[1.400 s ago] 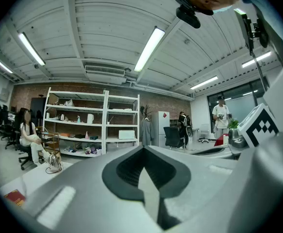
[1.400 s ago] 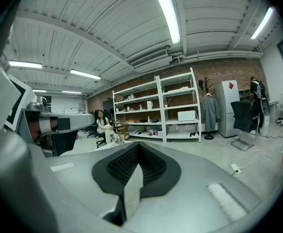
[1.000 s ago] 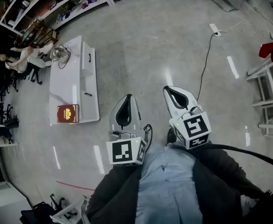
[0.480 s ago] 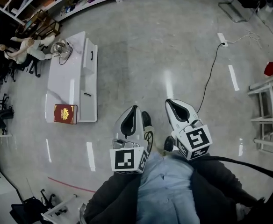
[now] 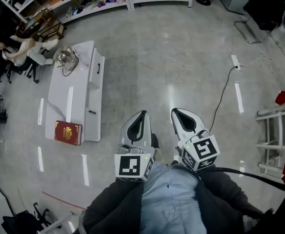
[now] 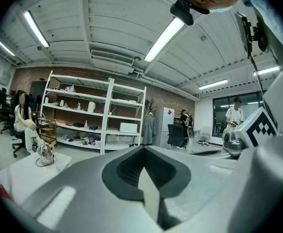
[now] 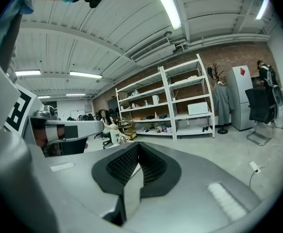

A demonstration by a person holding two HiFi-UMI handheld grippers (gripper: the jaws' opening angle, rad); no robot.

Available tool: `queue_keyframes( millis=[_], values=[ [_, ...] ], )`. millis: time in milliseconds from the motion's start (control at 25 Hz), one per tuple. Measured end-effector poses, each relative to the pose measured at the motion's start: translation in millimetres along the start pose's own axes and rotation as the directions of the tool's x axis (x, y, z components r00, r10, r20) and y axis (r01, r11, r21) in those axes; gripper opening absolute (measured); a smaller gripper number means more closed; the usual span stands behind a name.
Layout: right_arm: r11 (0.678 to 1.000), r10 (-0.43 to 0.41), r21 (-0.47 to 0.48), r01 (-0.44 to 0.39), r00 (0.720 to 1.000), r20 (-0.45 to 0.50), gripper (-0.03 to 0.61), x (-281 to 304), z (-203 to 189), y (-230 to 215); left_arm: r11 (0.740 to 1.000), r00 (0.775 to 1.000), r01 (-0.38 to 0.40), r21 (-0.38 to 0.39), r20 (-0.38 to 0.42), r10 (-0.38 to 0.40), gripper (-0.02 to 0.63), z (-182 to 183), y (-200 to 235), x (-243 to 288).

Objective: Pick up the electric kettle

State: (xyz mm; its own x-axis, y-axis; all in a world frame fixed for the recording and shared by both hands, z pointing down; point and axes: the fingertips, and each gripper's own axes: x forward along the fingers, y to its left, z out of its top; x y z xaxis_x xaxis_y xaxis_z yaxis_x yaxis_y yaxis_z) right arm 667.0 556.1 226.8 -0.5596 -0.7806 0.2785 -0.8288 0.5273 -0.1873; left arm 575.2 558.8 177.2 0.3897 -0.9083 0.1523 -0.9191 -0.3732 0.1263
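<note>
Well ahead on the left, the electric kettle [image 5: 64, 57] stands at the far end of a low white table [image 5: 64, 101] (red book [image 5: 68, 132] at the near end). Left gripper [image 5: 141, 114] and right gripper [image 5: 175, 112] are side by side, both clenched and empty.

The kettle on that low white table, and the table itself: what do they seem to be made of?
The kettle looks like polished metal, perhaps steel, though glass is possible: its rounded body shines silver. The table looks glossy white, laminate or painted board; light streaks reflect off it.
</note>
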Motion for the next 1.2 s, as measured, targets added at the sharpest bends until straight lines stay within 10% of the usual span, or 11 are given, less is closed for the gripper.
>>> queue_keyframes(
  millis=[640,1200],
  values=[
    [0.999,0.036,-0.029,-0.036,0.999,-0.003,0.028,121,44,11,0.999,1.000,-0.001,-0.043,0.008,0.001,0.002,18,104,68],
    [0.999,0.010,0.042,-0.010,1.000,0.003,0.028,220,74,-114,1.000,0.997,0.018,0.008,-0.072,-0.018,0.002,23,114,227]
  ],
)
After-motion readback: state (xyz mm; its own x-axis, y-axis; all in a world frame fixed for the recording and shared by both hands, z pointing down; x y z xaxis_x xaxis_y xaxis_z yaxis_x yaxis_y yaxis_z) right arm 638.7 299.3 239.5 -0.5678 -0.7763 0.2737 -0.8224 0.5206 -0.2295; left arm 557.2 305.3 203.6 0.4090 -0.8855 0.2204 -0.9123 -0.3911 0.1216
